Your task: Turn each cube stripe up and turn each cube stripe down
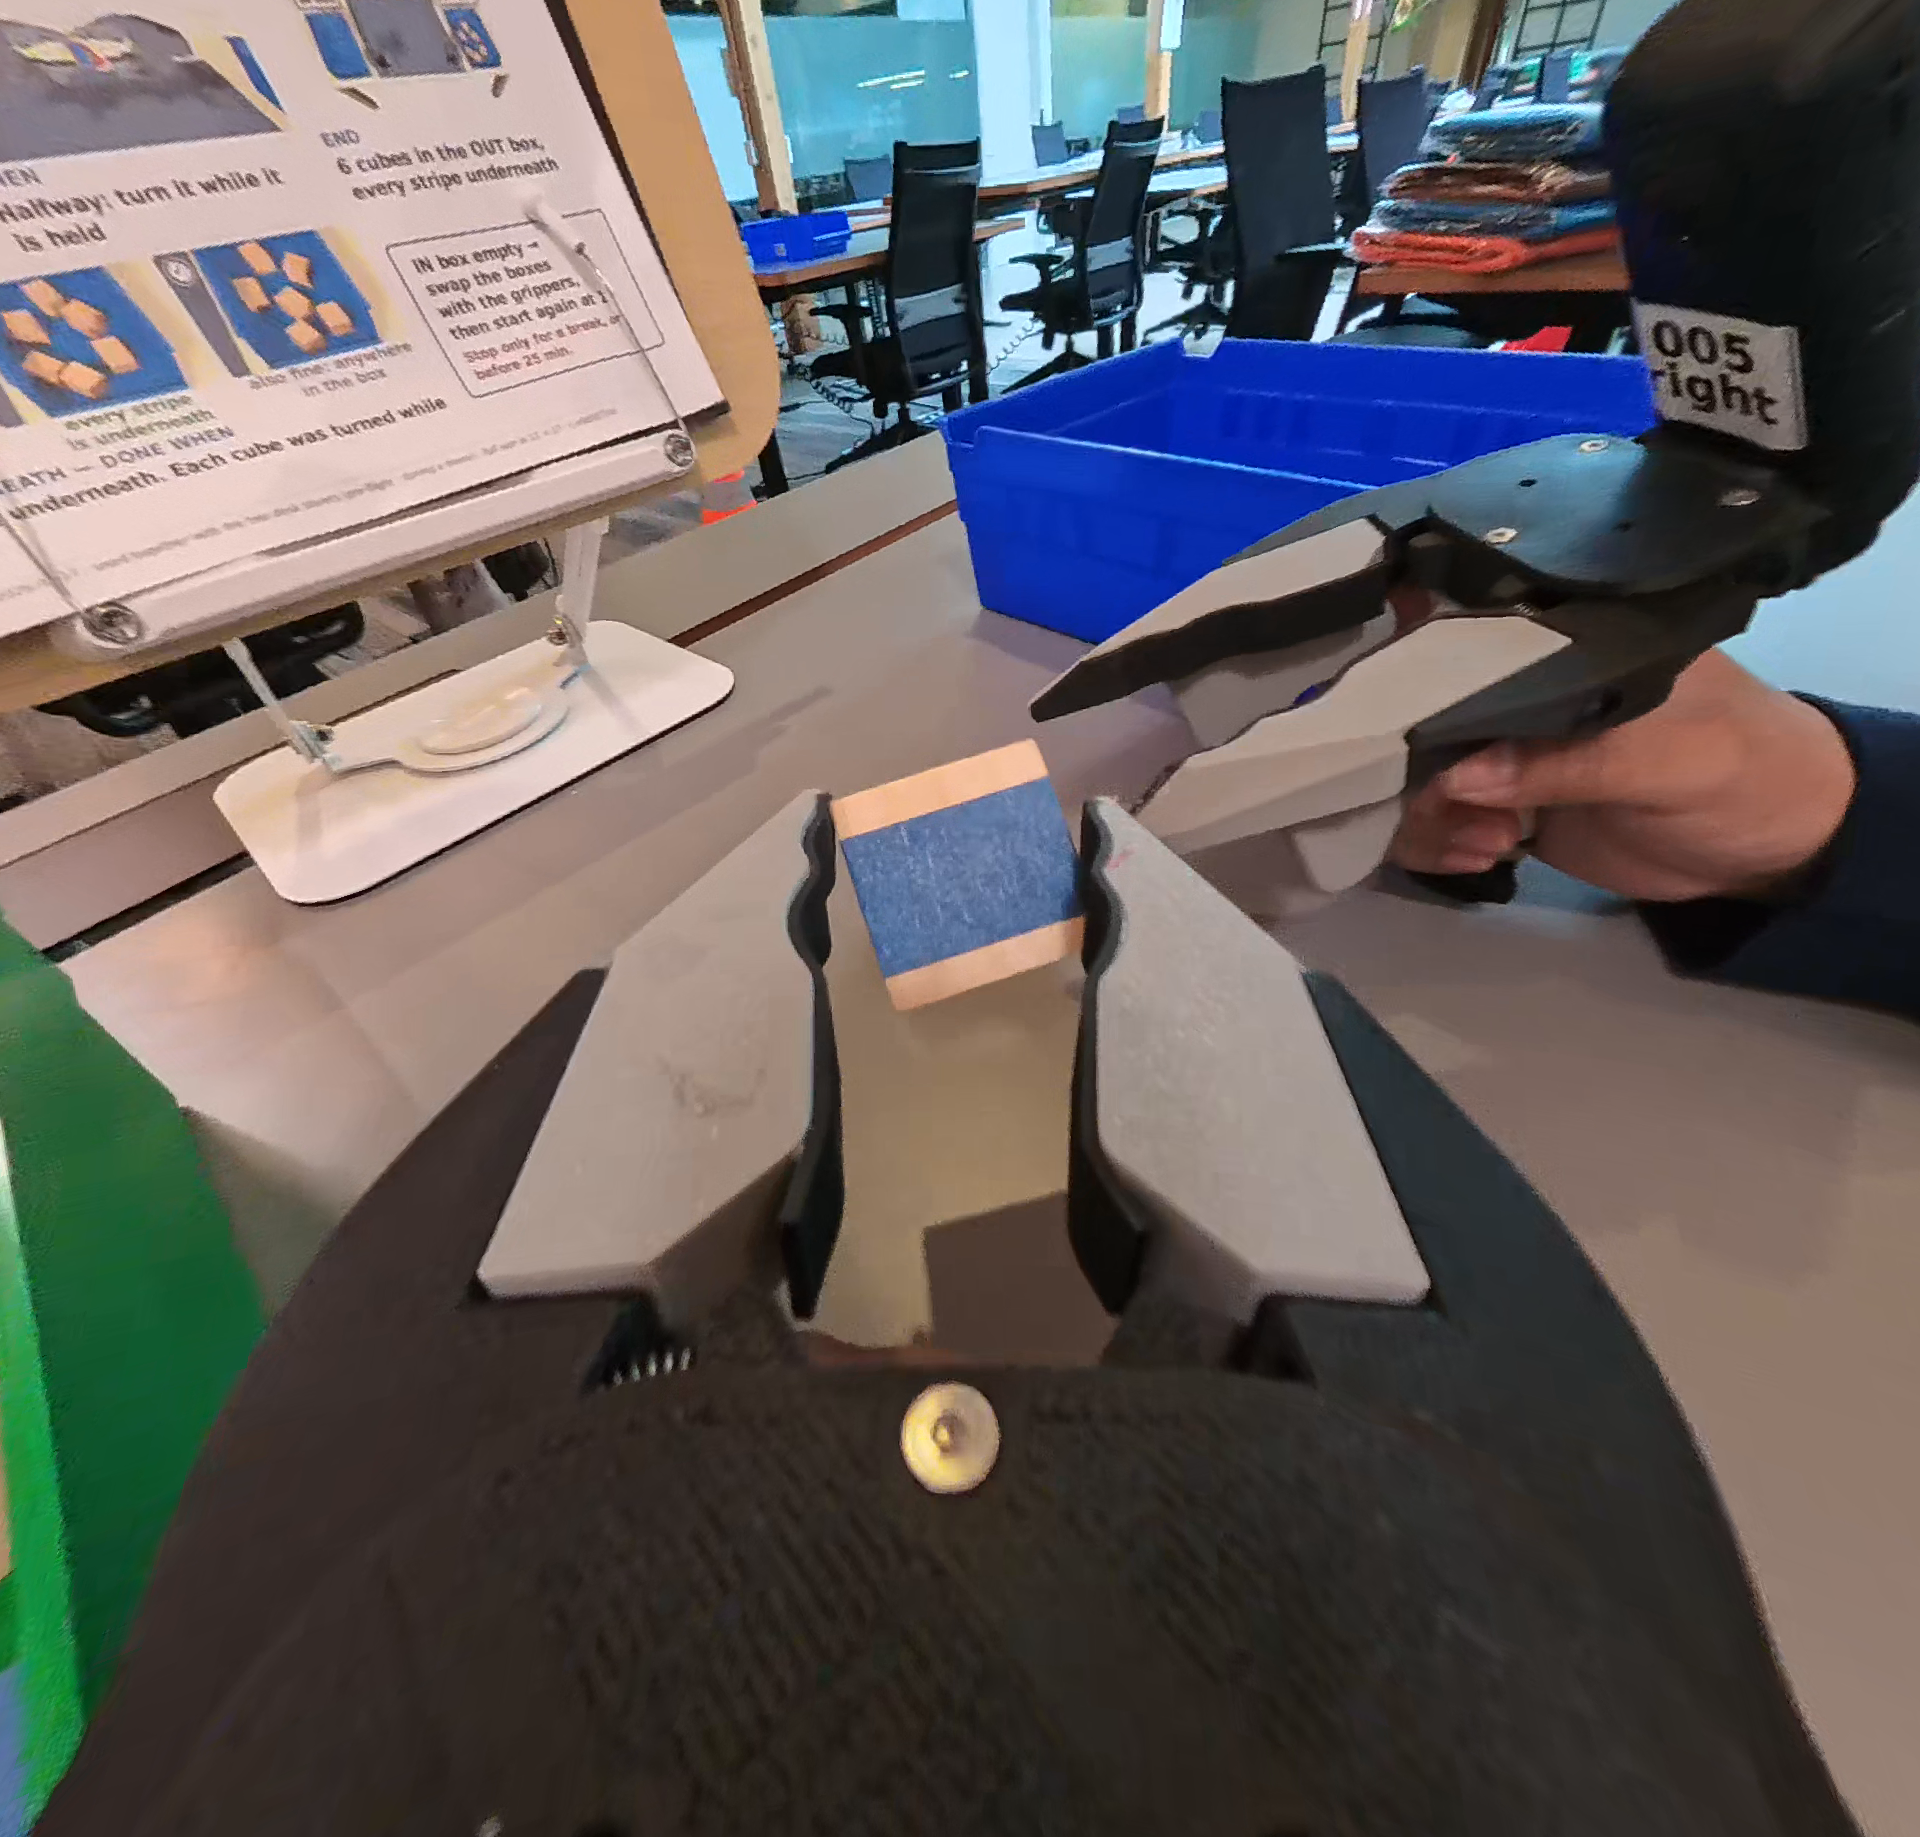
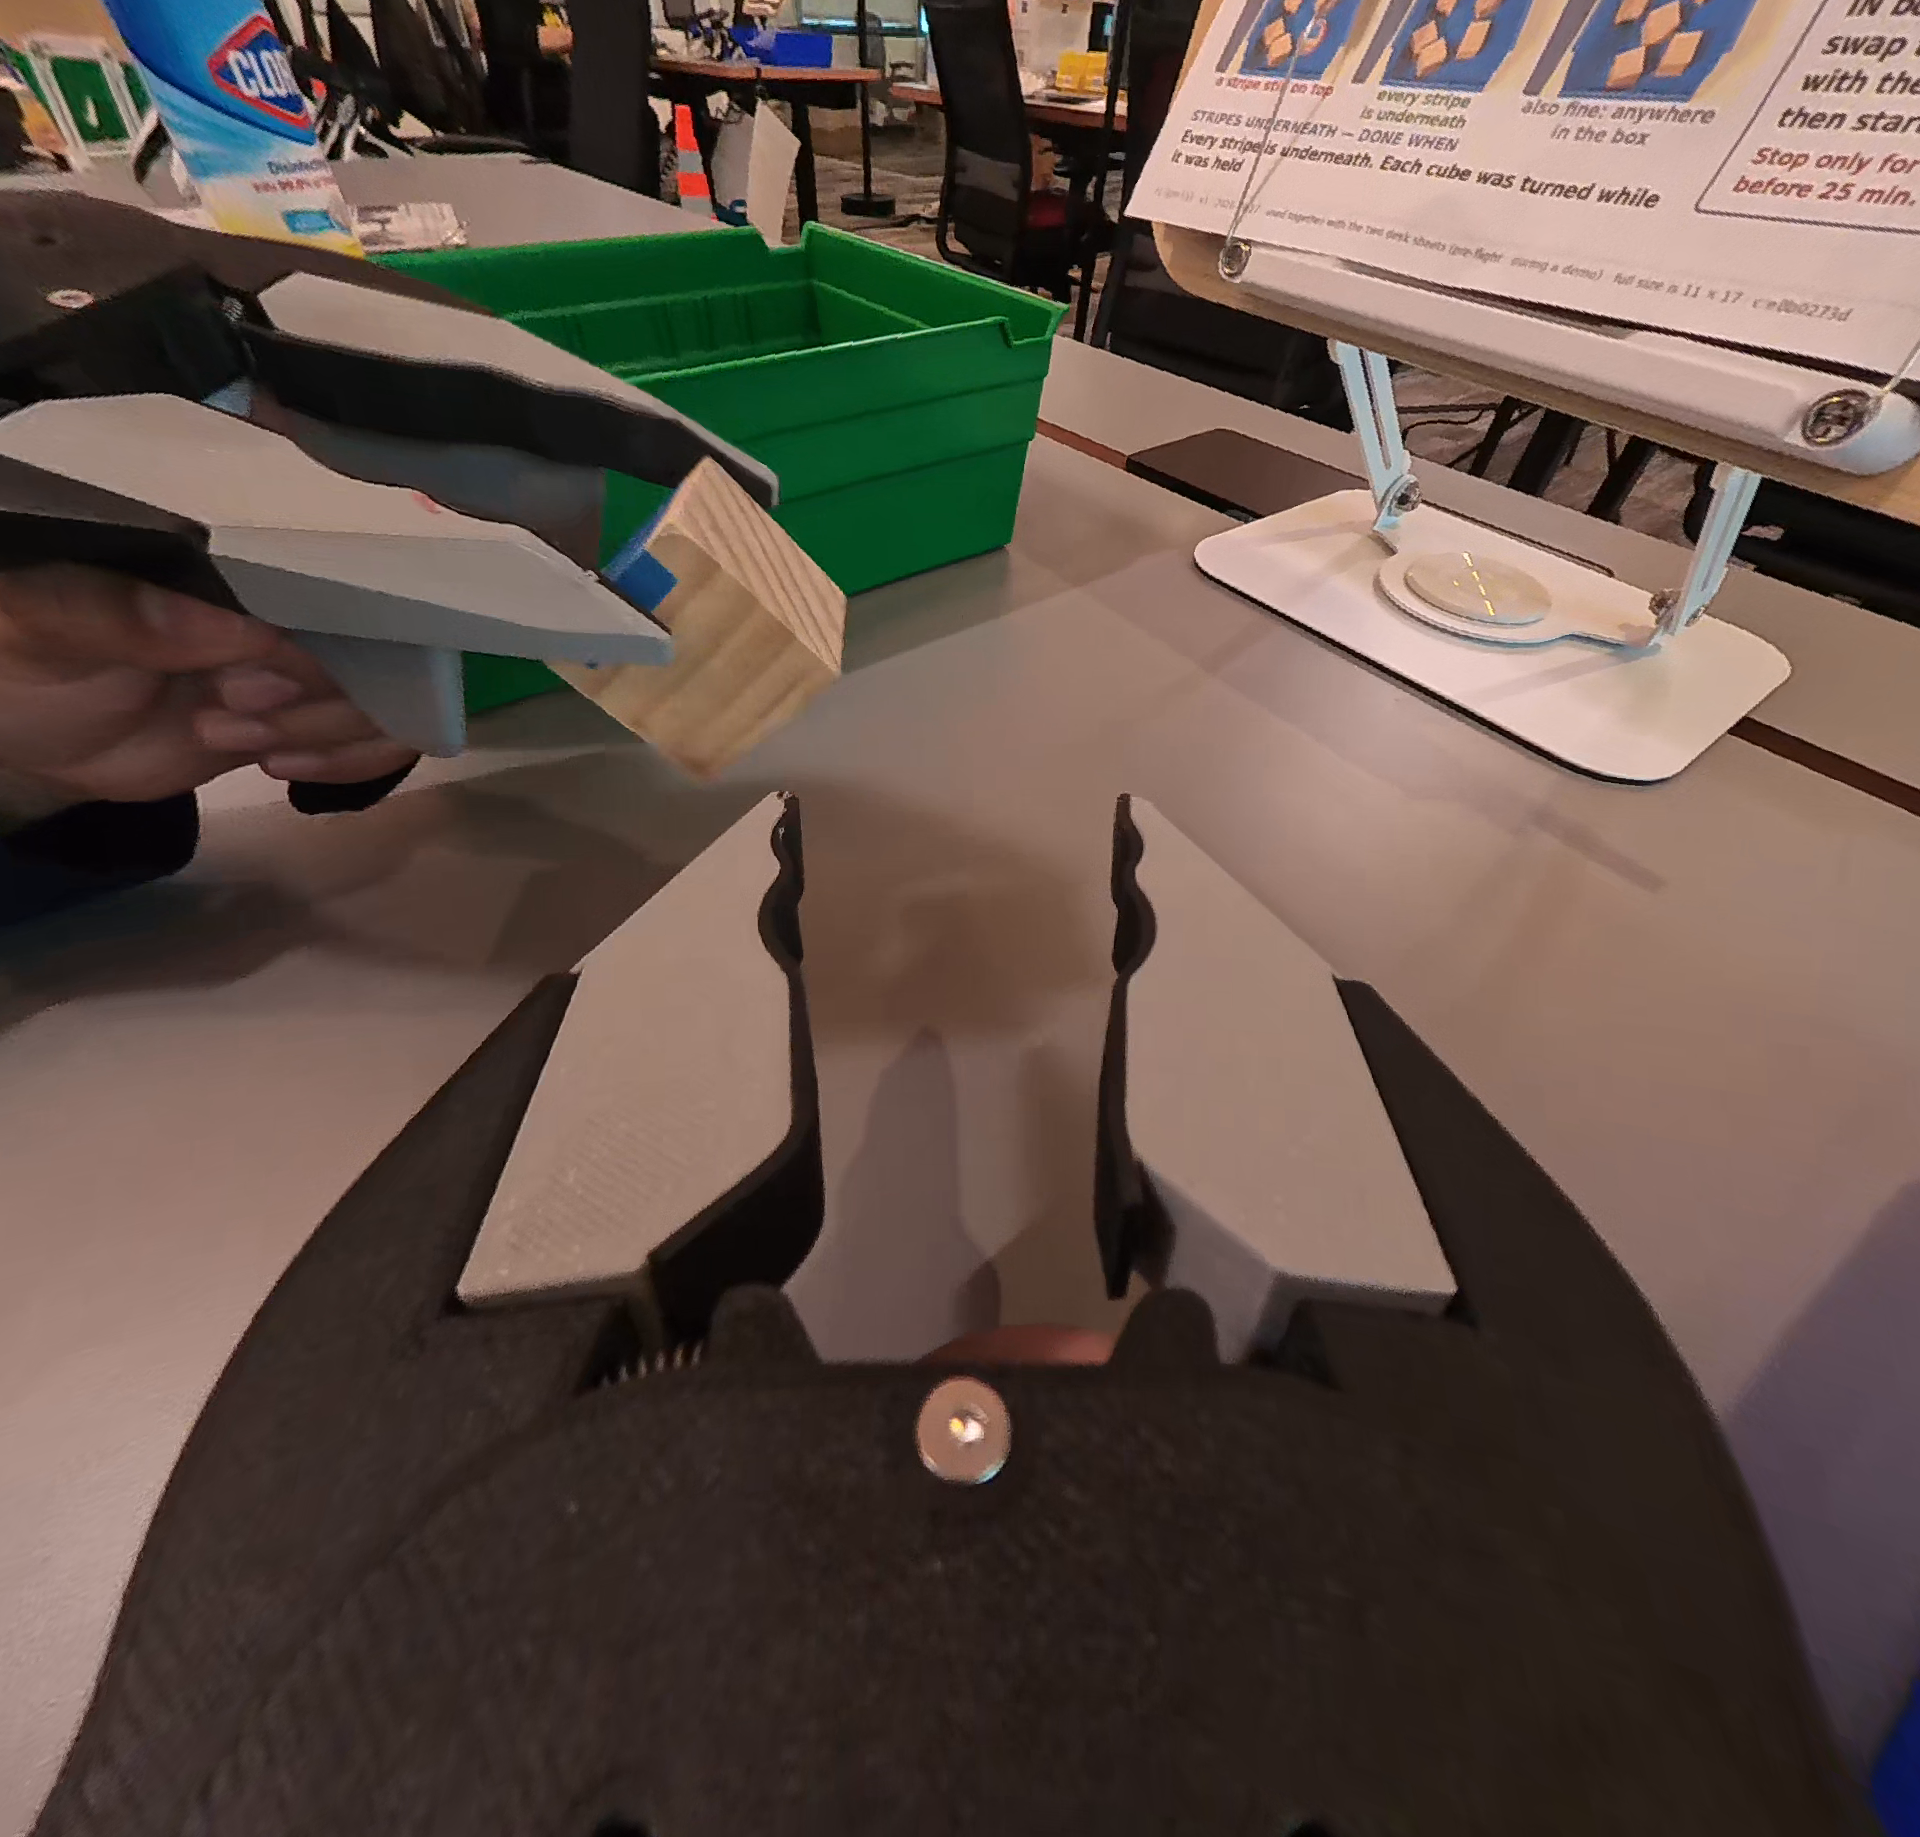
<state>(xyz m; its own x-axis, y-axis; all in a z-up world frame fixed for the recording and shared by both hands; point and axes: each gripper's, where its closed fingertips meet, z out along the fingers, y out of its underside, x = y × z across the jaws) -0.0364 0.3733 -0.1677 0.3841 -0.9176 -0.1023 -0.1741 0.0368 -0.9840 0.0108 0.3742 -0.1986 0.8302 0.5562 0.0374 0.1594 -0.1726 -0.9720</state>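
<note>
My left gripper (image 1: 956, 831) is shut on a wooden cube (image 1: 961, 878) and holds it above the grey table (image 1: 1558, 1112). The cube's blue stripe faces back toward the left wrist camera. In the right wrist view the same cube (image 2: 748, 634) shows plain wood, with a sliver of blue on the side toward the left gripper (image 2: 717, 566). My right gripper (image 2: 954, 811) is open and empty, with its tips just short of the cube. It also shows in the left wrist view (image 1: 1101, 748), close to the cube's right, held by a hand.
A blue bin (image 1: 1195, 499) stands behind the right gripper, a green bin (image 2: 831, 416) behind the left one. An instruction sheet on a white stand (image 2: 1507, 644) is at the table's far side. A wipes canister (image 2: 229, 73) stands behind the green bin.
</note>
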